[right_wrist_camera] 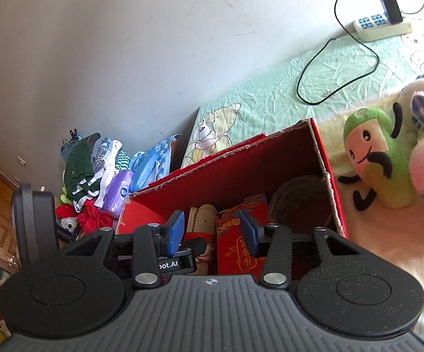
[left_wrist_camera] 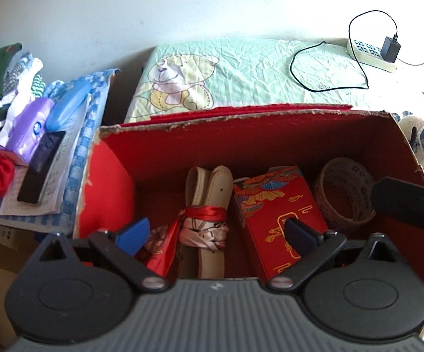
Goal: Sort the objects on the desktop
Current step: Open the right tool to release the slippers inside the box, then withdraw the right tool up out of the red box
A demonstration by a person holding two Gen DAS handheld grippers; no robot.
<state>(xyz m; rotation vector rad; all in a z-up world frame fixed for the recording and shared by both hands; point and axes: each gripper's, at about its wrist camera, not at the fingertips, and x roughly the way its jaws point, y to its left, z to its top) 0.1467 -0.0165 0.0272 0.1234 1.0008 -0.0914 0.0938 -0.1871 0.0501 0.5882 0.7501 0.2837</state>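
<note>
A purple tissue pack (left_wrist_camera: 31, 126) is lying left of the torn red cardboard box (left_wrist_camera: 182, 146). Inside are sitting a beige strap bundle (left_wrist_camera: 209, 193), a red patterned packet (left_wrist_camera: 279, 214) with gold characters, and a printed tape roll (left_wrist_camera: 343, 187). The left gripper (left_wrist_camera: 216, 231) and the right gripper (right_wrist_camera: 212, 228) are hanging released, holding nothing.

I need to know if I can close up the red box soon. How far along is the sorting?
Partly done. In the red box already lie a ribbon-tied beige bundle, a red packet and a tape roll. Nothing is in hand: the left gripper and right gripper are open and hold nothing. Left: the purple tissue pack, blue case and black remote beside the box.
</note>
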